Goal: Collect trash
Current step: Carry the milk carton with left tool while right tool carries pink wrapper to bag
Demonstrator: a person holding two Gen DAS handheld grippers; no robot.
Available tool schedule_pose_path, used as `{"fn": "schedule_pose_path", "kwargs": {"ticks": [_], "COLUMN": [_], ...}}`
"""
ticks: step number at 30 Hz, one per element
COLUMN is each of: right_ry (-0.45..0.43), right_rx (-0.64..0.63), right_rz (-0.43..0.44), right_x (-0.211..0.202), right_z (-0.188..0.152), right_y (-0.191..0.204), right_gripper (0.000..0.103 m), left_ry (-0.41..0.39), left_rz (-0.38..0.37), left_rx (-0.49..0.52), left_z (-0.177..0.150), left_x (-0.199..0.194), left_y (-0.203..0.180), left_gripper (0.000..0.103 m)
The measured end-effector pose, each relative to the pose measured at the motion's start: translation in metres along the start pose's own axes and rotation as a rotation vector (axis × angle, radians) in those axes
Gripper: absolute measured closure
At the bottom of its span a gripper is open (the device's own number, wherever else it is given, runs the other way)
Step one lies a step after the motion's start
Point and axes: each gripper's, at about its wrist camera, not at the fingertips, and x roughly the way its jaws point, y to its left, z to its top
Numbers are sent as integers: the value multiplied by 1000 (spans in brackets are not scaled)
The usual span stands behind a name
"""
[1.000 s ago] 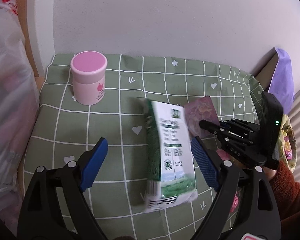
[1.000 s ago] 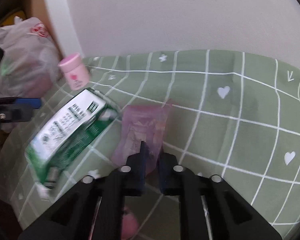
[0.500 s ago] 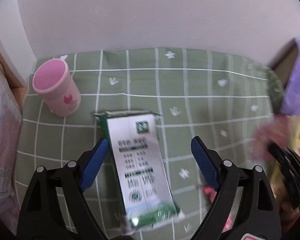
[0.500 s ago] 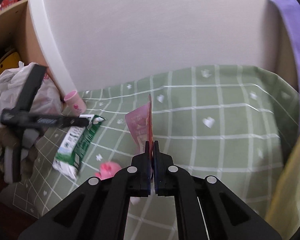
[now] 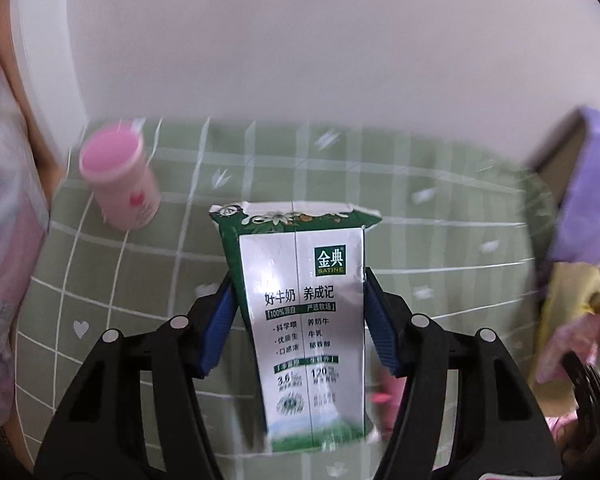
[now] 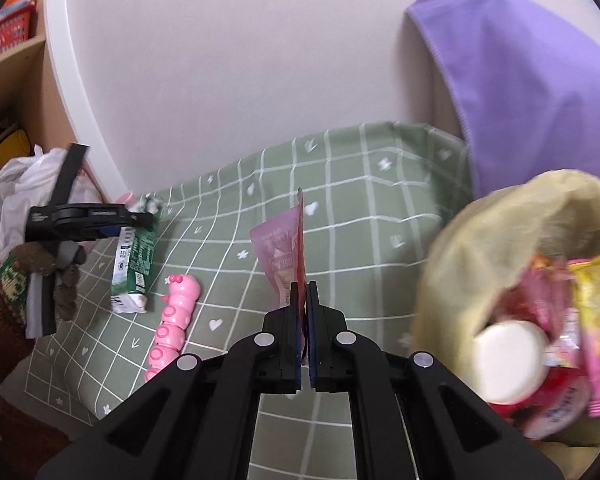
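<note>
Left hand-held gripper pinching milk carton, right hand-held gripper clamping pink wrapper upright

Glossy paper milk carton — matt checked tablecloth — crinkly foil wrapper.

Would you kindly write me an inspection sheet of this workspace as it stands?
Surface: green checked cloth covers the table.
Job's things: milk carton gripped; pink wrapper gripped; yellow trash bag at right, holding wrappers.
Clutter: pink cup upright; pink caterpillar toy lying on the cloth.
Grippers: left gripper shut on the carton; right gripper shut on the wrapper.
Cables: nothing seen.
Surroundings: white wall, purple cloth, white plastic bag.
</note>
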Motion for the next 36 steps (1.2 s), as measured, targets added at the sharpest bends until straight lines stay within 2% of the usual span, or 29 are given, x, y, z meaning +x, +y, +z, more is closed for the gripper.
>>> {"fn": "schedule_pose_path", "kwargs": {"ticks": [3, 7, 10, 14, 17, 19, 22, 25, 26, 29, 32, 36], "right_ry": [-47, -125, -191, -259, -292, -300, -299, -298, -295, -280, -259, -195], "right_rx": [2, 0, -13, -10, 37, 75, 113, 160, 177, 199, 203, 162], "right_rz": [-16, -49, -94, -221, -339, -407, -476, -504, -508, -509, -477, -413], "right_x": [-23, -59, -97, -146, -182, -206, -227, -239, -240, -239, -225, -190], "right_z": [4, 10, 15, 17, 11, 3, -9, -24, -29, -38, -38, -26], "right_y": [-11, -22, -33, -59, -91, -113, -133, -147, -150, -154, -154, -152], "right_gripper": [98, 98, 98, 98, 98, 98, 98, 98, 98, 98, 98, 98], "left_ry": [-135, -310, -377, -424, -391, -356, -325, -271, -243, -110, 15, 76], "left_rz": [-58, -131, -199, -382, -504, -559, -615, -672, -676, -625, -589, -525], "left_rx": [68, 203, 252, 324, 404, 456, 547, 588, 622, 707, 732, 749], "left_z": [0, -1, 10, 12, 10, 4, -14, -27, -36, -60, -73, -75], "left_x": [-43, -102, -124, -152, -151, -144, -125, -100, -88, -39, -4, 23], "left_y": [-31, -95, -140, -208, -265, -299, -351, -378, -388, -412, -410, -401], "left_gripper": [47, 47, 47, 47, 47, 47, 47, 47, 47, 47, 48, 49]}}
